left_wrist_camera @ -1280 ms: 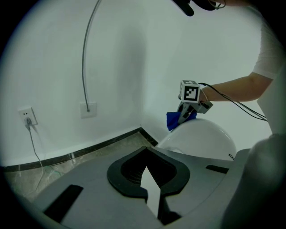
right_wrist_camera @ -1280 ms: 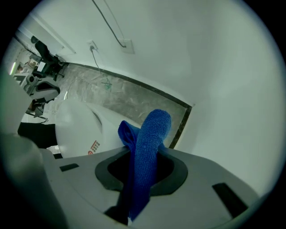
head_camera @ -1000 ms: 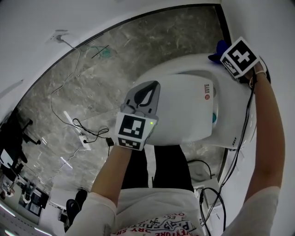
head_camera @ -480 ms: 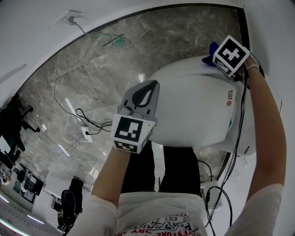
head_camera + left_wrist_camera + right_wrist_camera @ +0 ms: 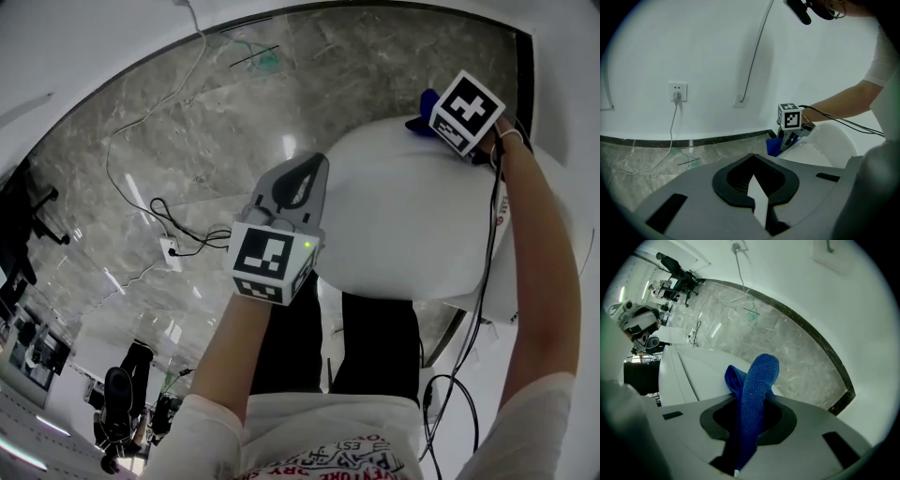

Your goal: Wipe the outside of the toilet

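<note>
Here, in the head view, the right gripper reaches to the far end of the white toilet with a blue cloth at its tip, the cloth lying against the shell. The left gripper hangs just beside the toilet's near left edge, over the marble floor. The lid is down, so whatever the bowl holds is hidden, and no other container shows. In the left gripper view the jaws are closed together with nothing between them. Beyond them, the cloth meets the toilet's rounded side near the wall. In the right gripper view the jaws are clamped on the cloth, which stands up in a folded roll past the tips, above the toilet's top. To wipe well, I judge that the free fold should be laid flat on the curve and drawn along in overlapping strokes, with only fabric touching the shell.
</note>
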Action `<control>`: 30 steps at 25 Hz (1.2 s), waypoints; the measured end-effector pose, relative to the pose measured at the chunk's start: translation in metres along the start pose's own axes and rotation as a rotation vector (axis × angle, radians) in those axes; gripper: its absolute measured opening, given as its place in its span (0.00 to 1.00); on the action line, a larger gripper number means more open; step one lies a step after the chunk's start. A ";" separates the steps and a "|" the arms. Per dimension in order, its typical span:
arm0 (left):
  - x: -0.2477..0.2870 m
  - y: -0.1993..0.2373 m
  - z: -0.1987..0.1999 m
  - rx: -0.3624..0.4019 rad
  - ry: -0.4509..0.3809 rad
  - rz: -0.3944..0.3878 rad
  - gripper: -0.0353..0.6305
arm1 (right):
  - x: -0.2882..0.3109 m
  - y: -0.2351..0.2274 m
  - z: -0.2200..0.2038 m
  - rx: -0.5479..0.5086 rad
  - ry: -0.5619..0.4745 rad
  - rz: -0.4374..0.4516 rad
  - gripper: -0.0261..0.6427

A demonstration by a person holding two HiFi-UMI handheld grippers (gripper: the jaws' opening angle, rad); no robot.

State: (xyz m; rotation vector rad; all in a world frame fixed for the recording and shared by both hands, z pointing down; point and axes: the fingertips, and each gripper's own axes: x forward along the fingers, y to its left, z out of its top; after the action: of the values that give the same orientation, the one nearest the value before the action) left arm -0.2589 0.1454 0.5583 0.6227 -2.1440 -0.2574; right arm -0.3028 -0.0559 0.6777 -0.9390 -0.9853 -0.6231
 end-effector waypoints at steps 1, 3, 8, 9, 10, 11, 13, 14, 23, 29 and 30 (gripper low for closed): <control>-0.002 0.003 -0.002 0.001 -0.001 -0.006 0.06 | 0.002 0.005 0.008 -0.015 0.000 0.008 0.15; -0.007 0.008 -0.010 0.006 -0.001 -0.018 0.06 | 0.006 0.019 0.025 -0.043 -0.004 0.032 0.15; -0.029 0.028 -0.036 -0.025 0.005 0.000 0.06 | 0.015 0.063 0.066 -0.135 -0.021 0.099 0.15; -0.034 0.034 -0.042 -0.040 0.004 0.013 0.06 | 0.017 0.070 0.071 -0.156 -0.011 0.105 0.15; -0.039 0.040 -0.047 -0.056 0.002 0.027 0.06 | 0.018 0.076 0.076 -0.174 0.002 0.108 0.15; -0.044 0.046 -0.053 -0.071 -0.002 0.040 0.06 | 0.020 0.081 0.081 -0.190 0.018 0.106 0.15; -0.053 0.058 -0.062 -0.102 -0.014 0.067 0.06 | 0.024 0.091 0.090 -0.223 0.043 0.101 0.15; -0.058 0.063 -0.066 -0.118 -0.021 0.079 0.06 | 0.025 0.097 0.094 -0.242 0.050 0.102 0.15; -0.092 0.088 -0.114 -0.231 -0.054 0.162 0.06 | 0.046 0.165 0.133 -0.470 0.125 0.140 0.15; -0.112 0.096 -0.138 -0.275 -0.076 0.201 0.06 | 0.060 0.209 0.147 -0.608 0.170 0.190 0.15; -0.115 0.097 -0.142 -0.284 -0.080 0.209 0.06 | 0.062 0.216 0.149 -0.634 0.176 0.199 0.15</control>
State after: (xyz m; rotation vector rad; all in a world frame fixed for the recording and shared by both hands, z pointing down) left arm -0.1214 0.2939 0.6026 0.2266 -2.1754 -0.4676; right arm -0.1656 0.1757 0.6879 -1.4900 -0.5254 -0.8525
